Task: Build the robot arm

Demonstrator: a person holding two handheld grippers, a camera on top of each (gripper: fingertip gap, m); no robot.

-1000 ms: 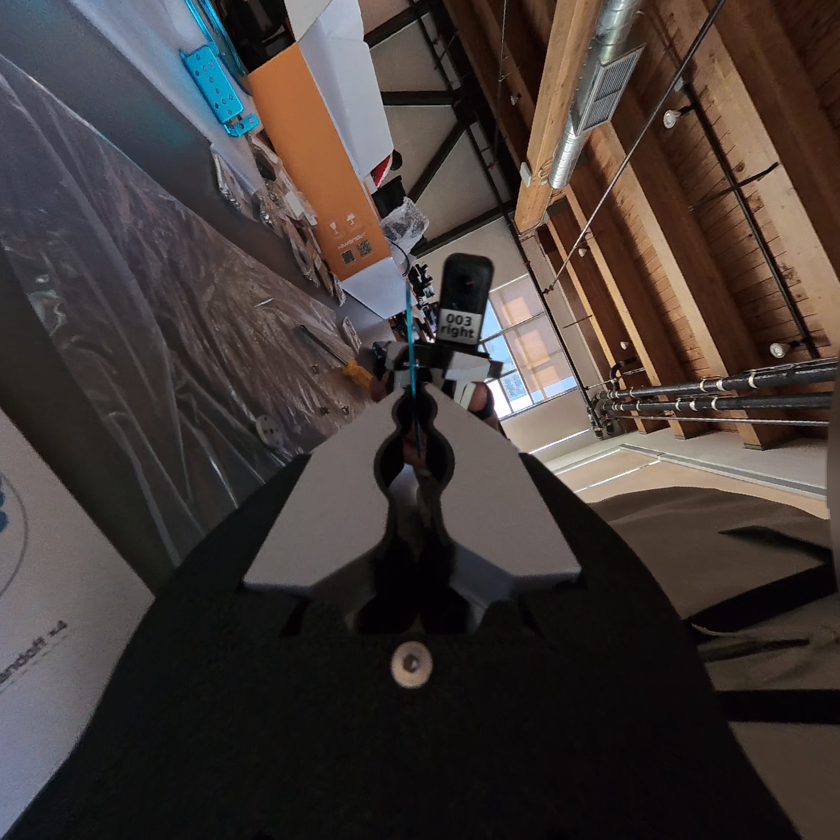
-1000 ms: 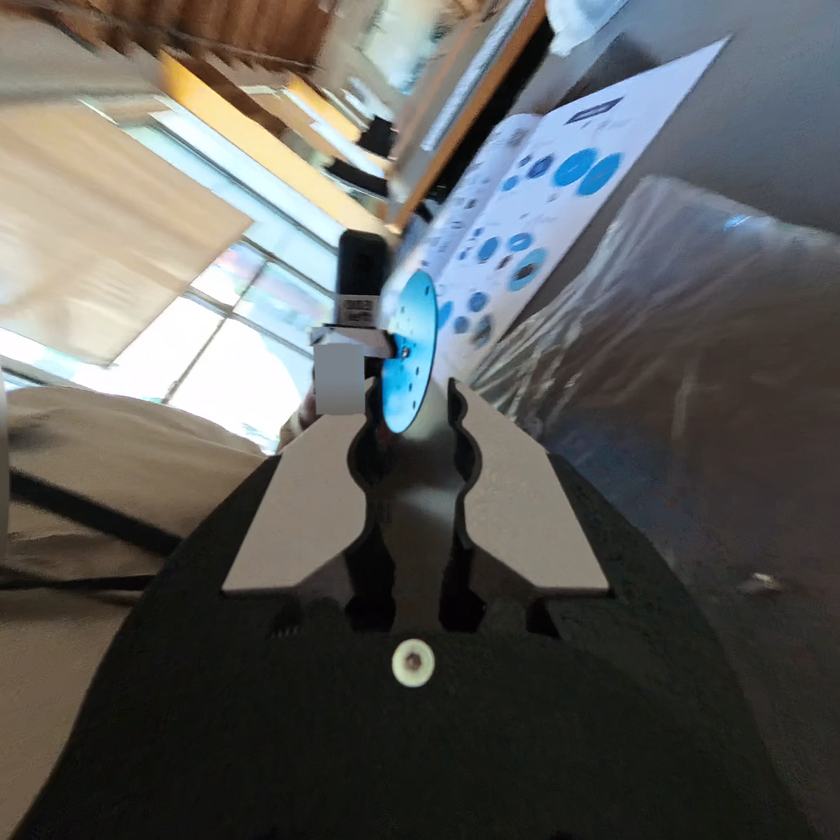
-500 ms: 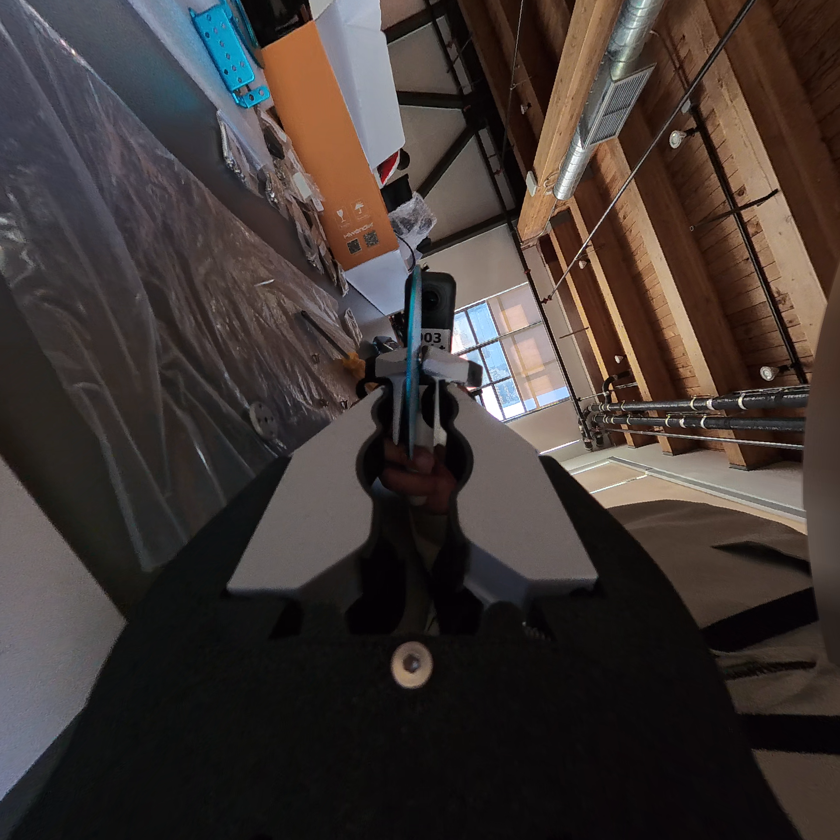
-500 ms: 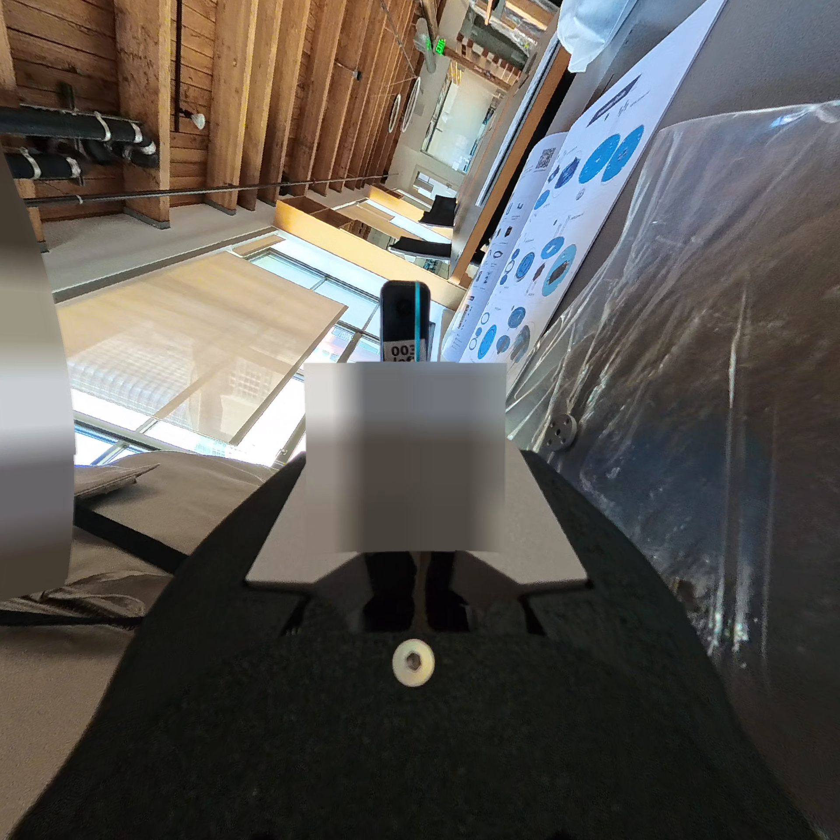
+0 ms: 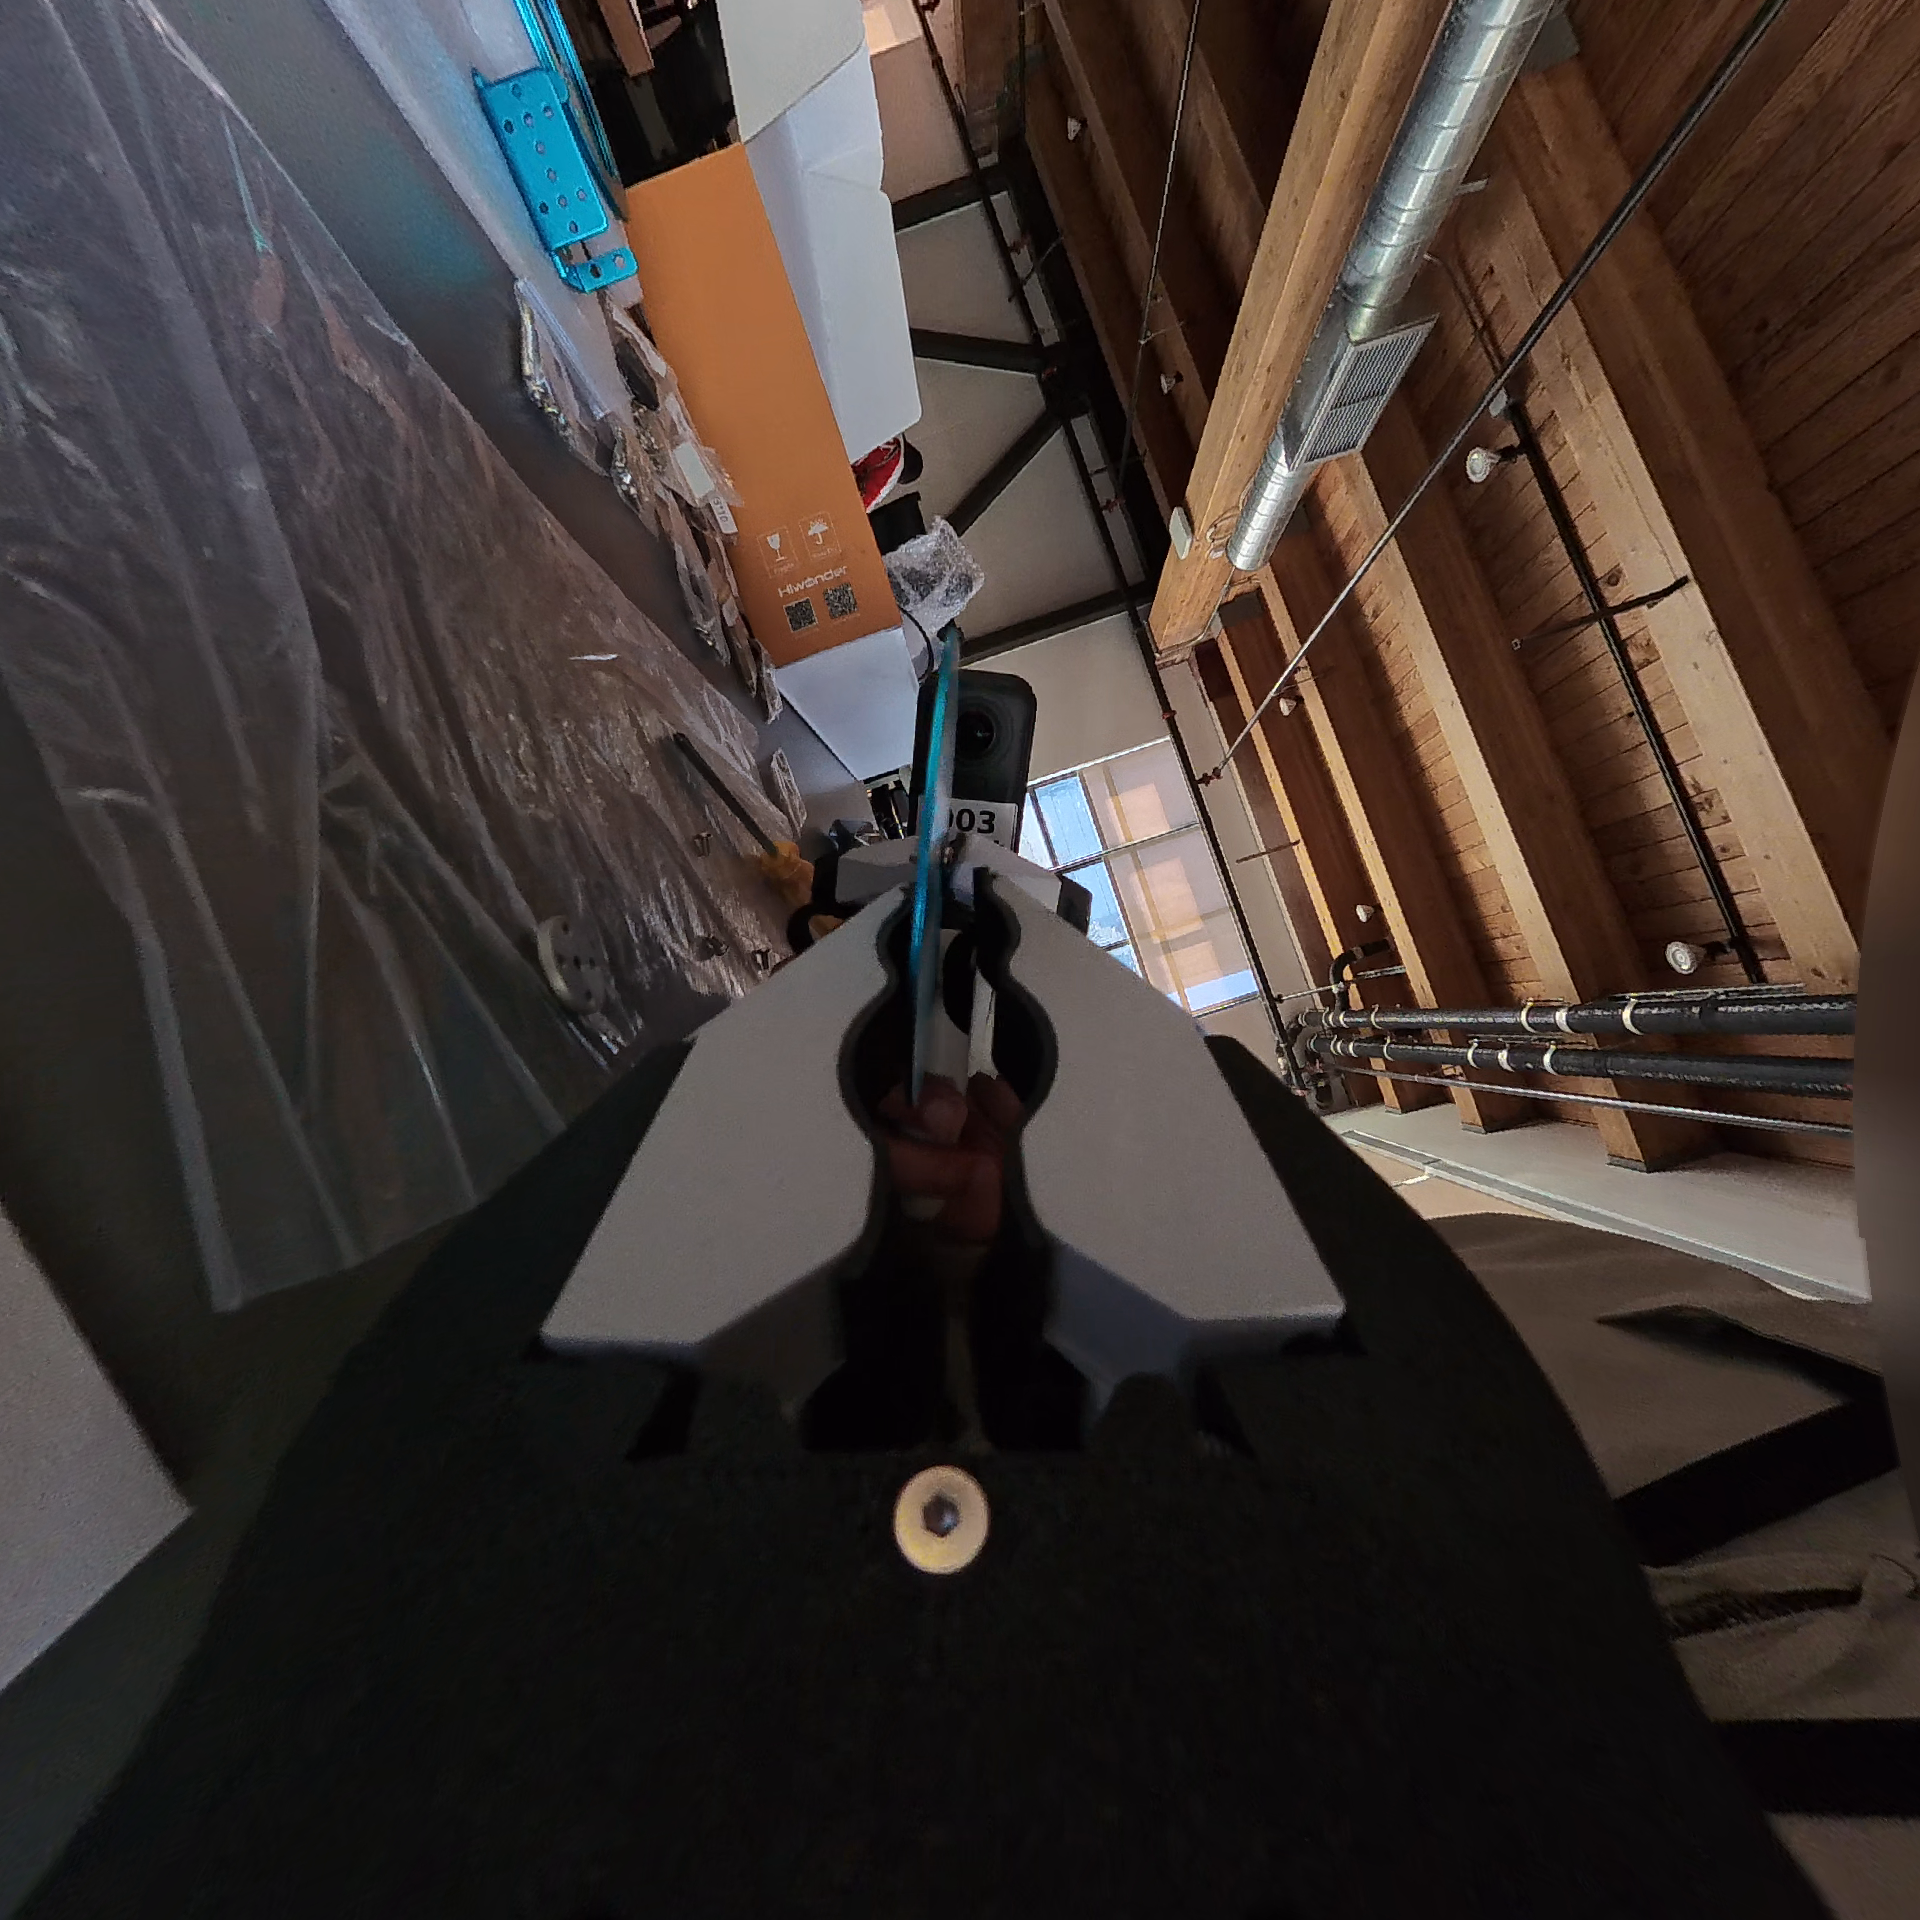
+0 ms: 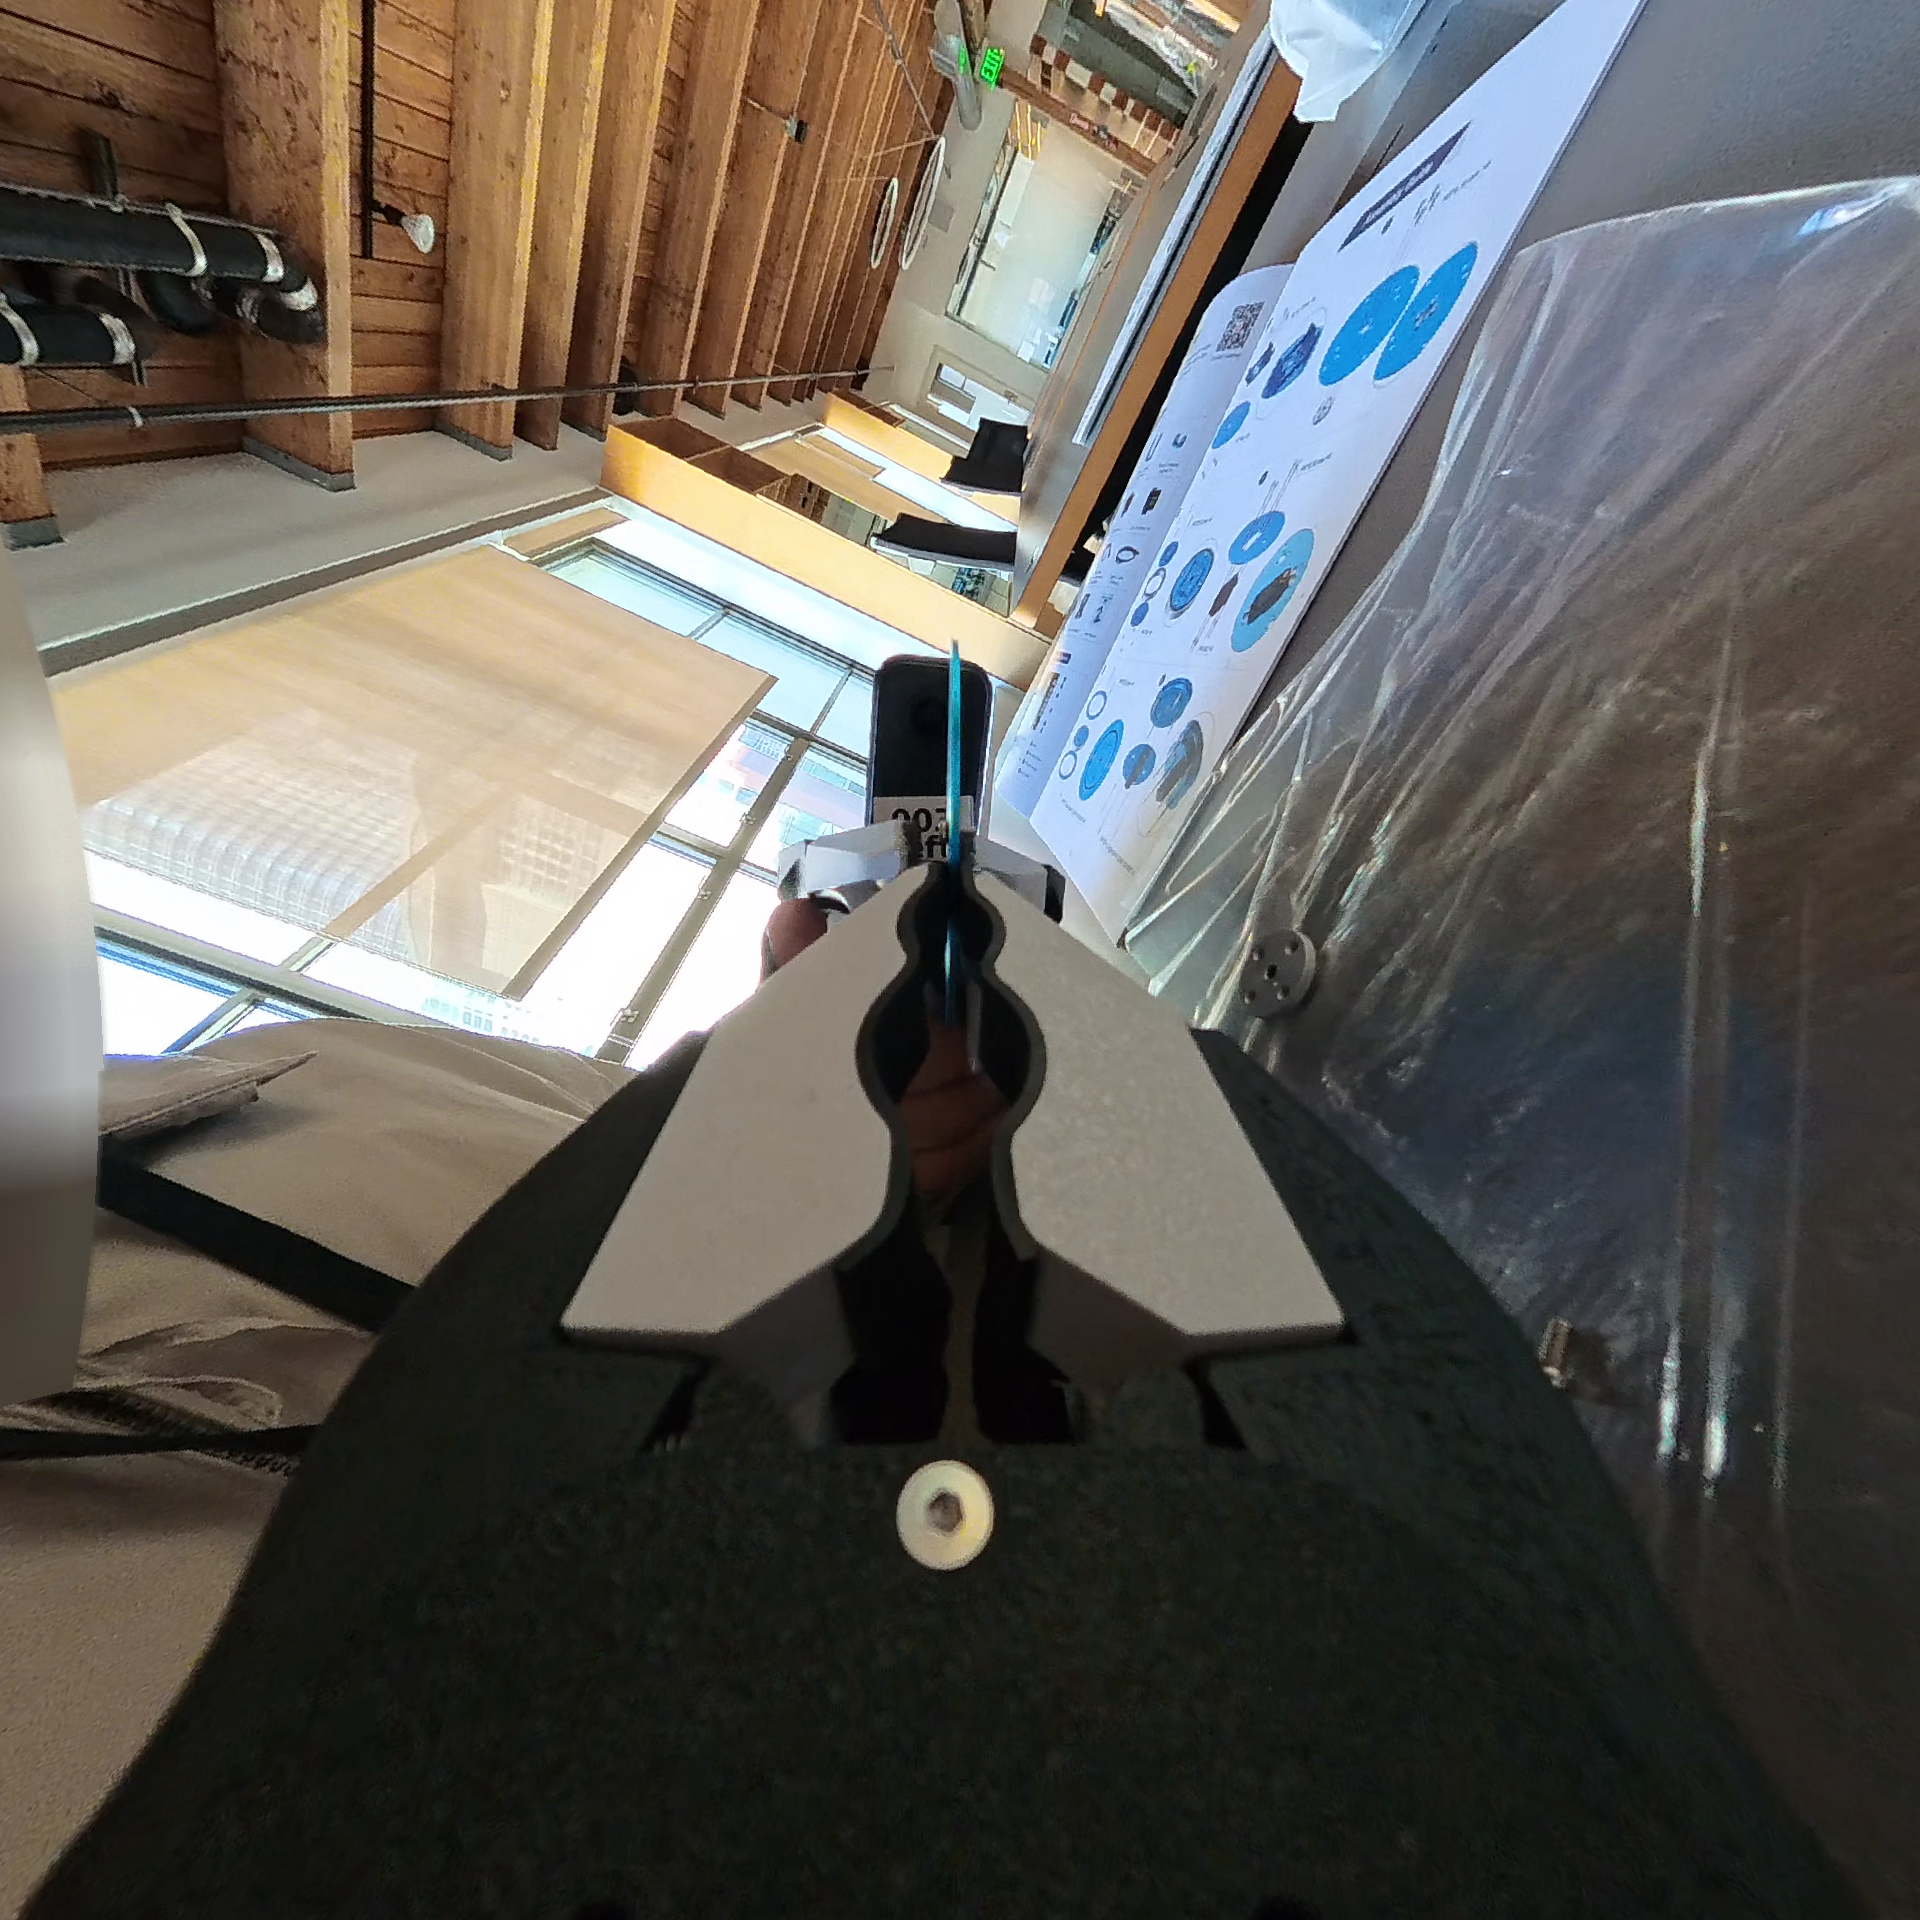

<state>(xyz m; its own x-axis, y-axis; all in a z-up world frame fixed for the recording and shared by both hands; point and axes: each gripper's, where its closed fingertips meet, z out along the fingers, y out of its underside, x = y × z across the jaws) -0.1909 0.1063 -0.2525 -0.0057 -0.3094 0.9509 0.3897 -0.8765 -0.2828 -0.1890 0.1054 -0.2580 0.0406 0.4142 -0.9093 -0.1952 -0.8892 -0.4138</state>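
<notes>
Now right gripper (image 6: 951, 883) pinches disc (image 6: 953, 831).

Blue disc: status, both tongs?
Right tongs shut on blue disc, seen edge-on. Left tongs slightly parted around the same disc. Plastic sheet alongside, not touching; nothing between the tongs.

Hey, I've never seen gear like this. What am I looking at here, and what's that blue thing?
A person holds two hand-held tools, each with a camera looking along its fingers; that gives both pictures. They face each other. The right tool is shut on a thin blue disc seen edge-on. The left tool has fingers either side of the same disc; whether they pinch it, I cannot tell. On the table lie a clear plastic sheet, an orange box, a blue bracket and a printed sheet.
</notes>
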